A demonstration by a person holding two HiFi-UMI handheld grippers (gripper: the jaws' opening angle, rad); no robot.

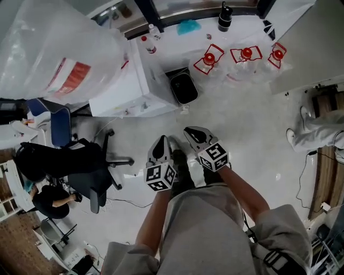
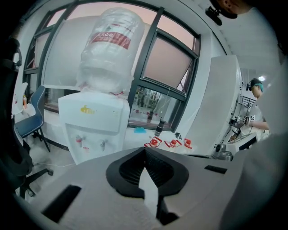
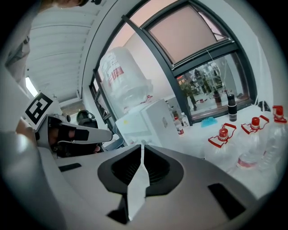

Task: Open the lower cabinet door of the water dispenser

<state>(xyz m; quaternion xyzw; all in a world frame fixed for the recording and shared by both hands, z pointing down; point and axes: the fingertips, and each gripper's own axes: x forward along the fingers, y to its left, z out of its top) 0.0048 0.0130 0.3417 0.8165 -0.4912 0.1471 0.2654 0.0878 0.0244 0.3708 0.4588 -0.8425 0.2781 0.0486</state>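
Note:
The white water dispenser (image 1: 131, 86) stands ahead of me on the floor, topped by a large plastic-wrapped bottle (image 1: 54, 53). In the left gripper view the dispenser (image 2: 92, 126) shows its two taps; its lower front is largely hidden behind the gripper body, and I cannot make out the cabinet door. My left gripper (image 1: 160, 145) and right gripper (image 1: 192, 132) hover side by side above the floor, well short of the dispenser. Both are shut with nothing between the jaws, as their own views show: left gripper (image 2: 145, 152), right gripper (image 3: 142, 148). The right gripper view also catches the dispenser (image 3: 150, 119).
A black bin (image 1: 184, 87) stands right of the dispenser. Three red-capped water jugs (image 1: 244, 56) and a black flask (image 1: 224, 16) sit by the window wall. An office chair (image 1: 94, 166) and a seated person (image 1: 48, 198) are at left. Another person's legs (image 1: 317, 131) are at right.

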